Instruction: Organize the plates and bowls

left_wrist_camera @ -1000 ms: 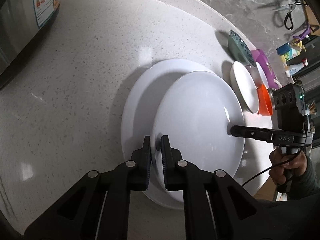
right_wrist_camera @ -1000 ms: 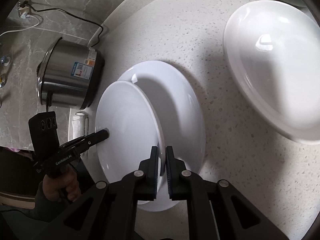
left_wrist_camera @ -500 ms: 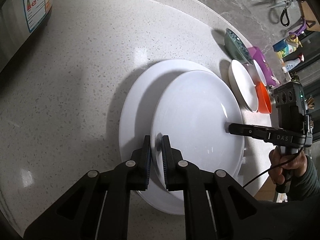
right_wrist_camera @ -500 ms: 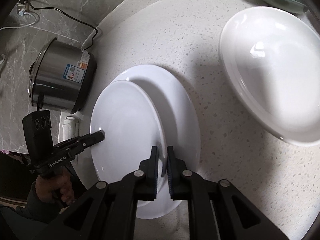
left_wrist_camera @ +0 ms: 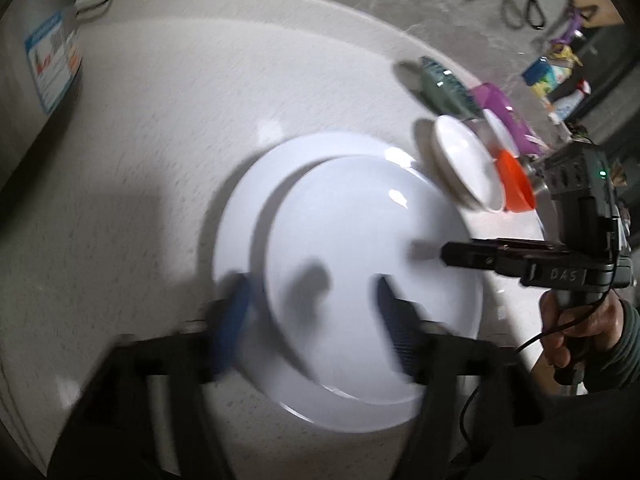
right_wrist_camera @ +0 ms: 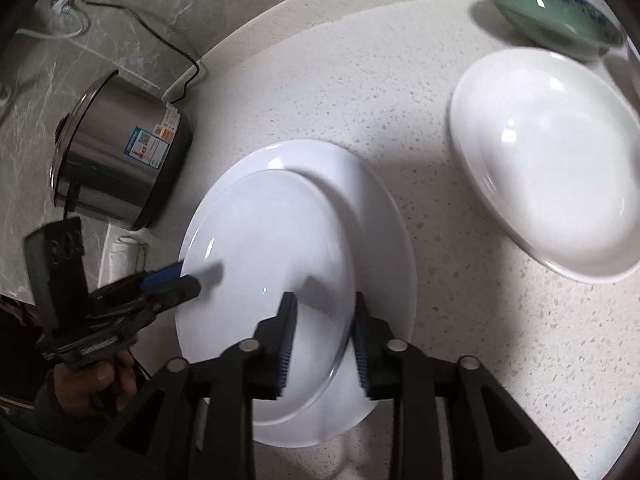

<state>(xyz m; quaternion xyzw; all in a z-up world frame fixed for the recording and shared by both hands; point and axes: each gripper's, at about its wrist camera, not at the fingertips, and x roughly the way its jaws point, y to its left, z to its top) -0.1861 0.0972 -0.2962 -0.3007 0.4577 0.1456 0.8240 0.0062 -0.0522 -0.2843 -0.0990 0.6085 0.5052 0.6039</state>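
Both grippers are letting go: the left gripper (left_wrist_camera: 312, 312) and right gripper (right_wrist_camera: 322, 340), clamped on opposite rims of the upper white plate (right_wrist_camera: 264, 256) a moment ago, are opening, pads clear of it. The plate is lying off-centre on the larger white plate (right_wrist_camera: 376, 216) beneath, so this stacking step looks done. Beyond the right gripper are sitting a white bowl (right_wrist_camera: 556, 168) and green bowl (right_wrist_camera: 552, 8); a rice cooker (right_wrist_camera: 116, 152) is standing far left. Nothing is blocking withdrawal.

Speckled countertop (right_wrist_camera: 400, 92) under plates (right_wrist_camera: 372, 208), bowls (right_wrist_camera: 560, 168)
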